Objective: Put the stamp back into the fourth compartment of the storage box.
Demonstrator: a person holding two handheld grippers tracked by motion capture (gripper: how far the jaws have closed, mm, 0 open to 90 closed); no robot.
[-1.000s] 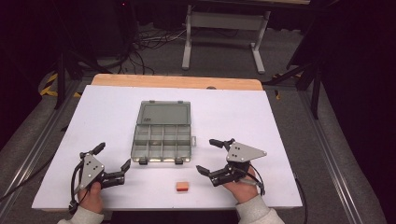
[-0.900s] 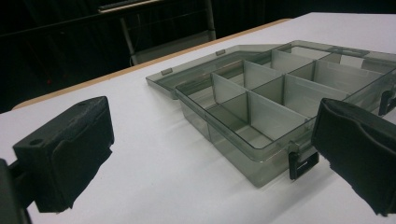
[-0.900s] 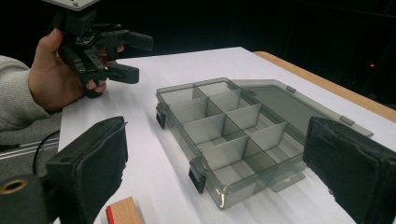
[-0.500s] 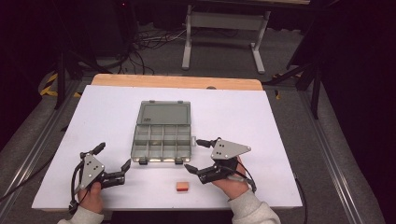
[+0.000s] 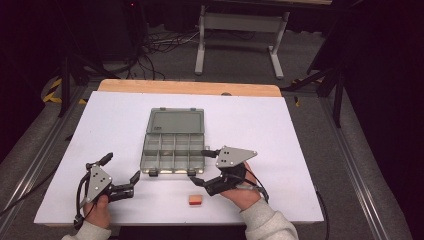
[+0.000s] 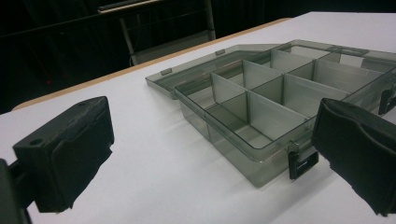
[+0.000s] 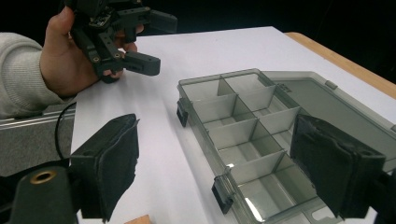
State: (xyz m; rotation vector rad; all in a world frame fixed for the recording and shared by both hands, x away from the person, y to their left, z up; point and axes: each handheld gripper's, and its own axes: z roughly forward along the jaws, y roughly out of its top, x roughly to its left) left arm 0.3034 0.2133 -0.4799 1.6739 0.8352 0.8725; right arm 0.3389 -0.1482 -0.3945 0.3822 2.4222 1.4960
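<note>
White sheeting covers the table (image 5: 310, 150), dark floor and cables beyond it, and you're set up at the near edge. On your left, the left gripper (image 5: 121, 174) rests low on the sheet, jaws spread wide with nothing between them, well clear of the clear compartment box (image 5: 175, 145). That box sits mid-table, lid laid flat open behind it, its compartments looking bare from up here, latches facing you. Just in front of it, near the table's edge, lies the small orange block (image 5: 195, 200), lying loose, untouched. Now the right gripper (image 5: 200, 167): its jaws have just been closing a little but they're apart now, gripping nothing, one tip hovering by the box's near right corner, the other above and to the right of the block. I'd call this the approach, you're lining up on that block. Next you'll want to drop the right jaws down astride it, square them, then squeeze and lift toward a compartment.
</note>
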